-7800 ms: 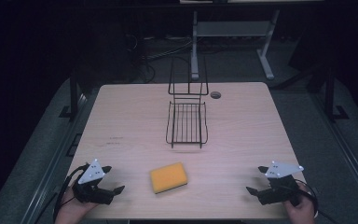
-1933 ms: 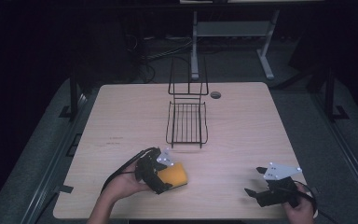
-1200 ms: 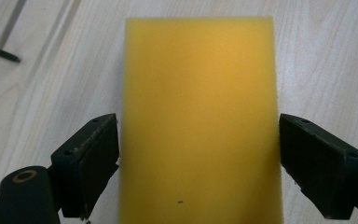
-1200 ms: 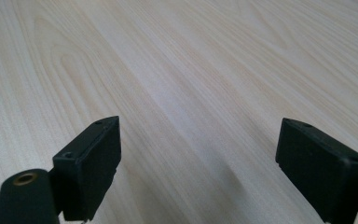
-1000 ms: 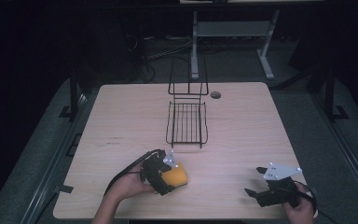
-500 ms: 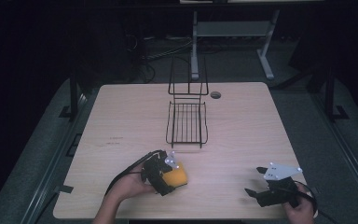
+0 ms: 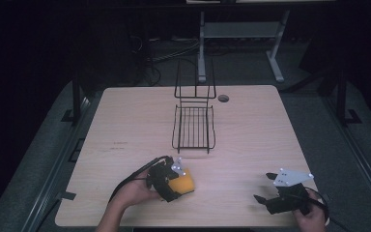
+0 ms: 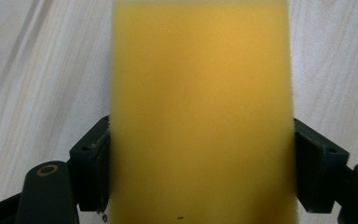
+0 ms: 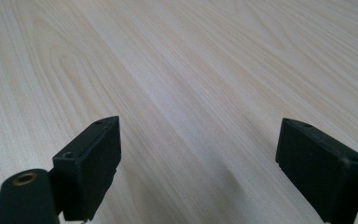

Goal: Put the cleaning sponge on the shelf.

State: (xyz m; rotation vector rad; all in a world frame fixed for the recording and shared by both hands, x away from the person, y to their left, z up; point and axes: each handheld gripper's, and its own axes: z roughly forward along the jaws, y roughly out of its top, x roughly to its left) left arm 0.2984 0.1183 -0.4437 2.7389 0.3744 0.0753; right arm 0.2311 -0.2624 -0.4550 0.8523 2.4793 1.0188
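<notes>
A yellow sponge (image 7: 182, 183) is near the table's front edge, left of centre, held by my left gripper (image 7: 171, 181), which is shut on it. In the left gripper view the sponge (image 8: 200, 112) stands between the two black jaws, its sides pressed by the pads (image 8: 95, 168). My right gripper (image 7: 265, 187) rests at the front right of the table, open, with nothing between its jaws. In the right gripper view the right gripper (image 9: 198, 163) has its jaws wide apart over bare wood.
A black wire rack (image 7: 193, 126) sits at the middle of the wooden table (image 7: 125, 121), its upright back toward the far edge. A round cable hole (image 7: 223, 98) lies beside it. A metal stand (image 7: 241, 29) is on the floor beyond.
My left gripper moved from the front left corner to the sponge, closed on it, and has lifted and tilted it slightly. The right gripper has stayed put.
</notes>
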